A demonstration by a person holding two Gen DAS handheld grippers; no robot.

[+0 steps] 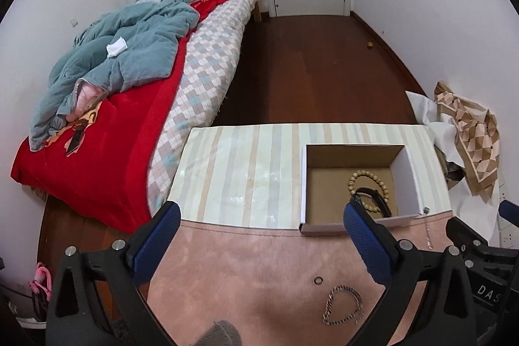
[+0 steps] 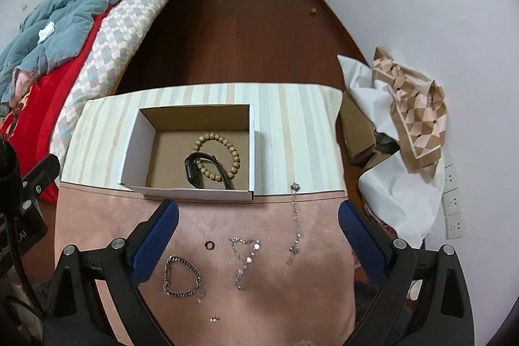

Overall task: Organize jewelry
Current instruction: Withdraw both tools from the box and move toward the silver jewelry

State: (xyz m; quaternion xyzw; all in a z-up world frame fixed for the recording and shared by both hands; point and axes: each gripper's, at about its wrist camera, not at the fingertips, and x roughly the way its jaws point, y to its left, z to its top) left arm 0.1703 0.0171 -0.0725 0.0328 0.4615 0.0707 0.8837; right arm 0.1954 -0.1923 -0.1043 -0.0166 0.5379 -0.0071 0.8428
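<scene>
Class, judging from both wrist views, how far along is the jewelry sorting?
Done: bead bracelet and black watch lie in the box. In hand: nothing; left gripper and right gripper are open. Left on the pink mat: ring, chain bracelet, two more chains.

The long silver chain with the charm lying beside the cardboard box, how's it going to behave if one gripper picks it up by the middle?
The long silver chain looks like fine loose links, so it would probably go limp and hang in two strands. It looks thin and flat on the pink suede-like mat, so wide pads may struggle to pinch it. Its charm end lies by the open cardboard box, and might swing.
</scene>
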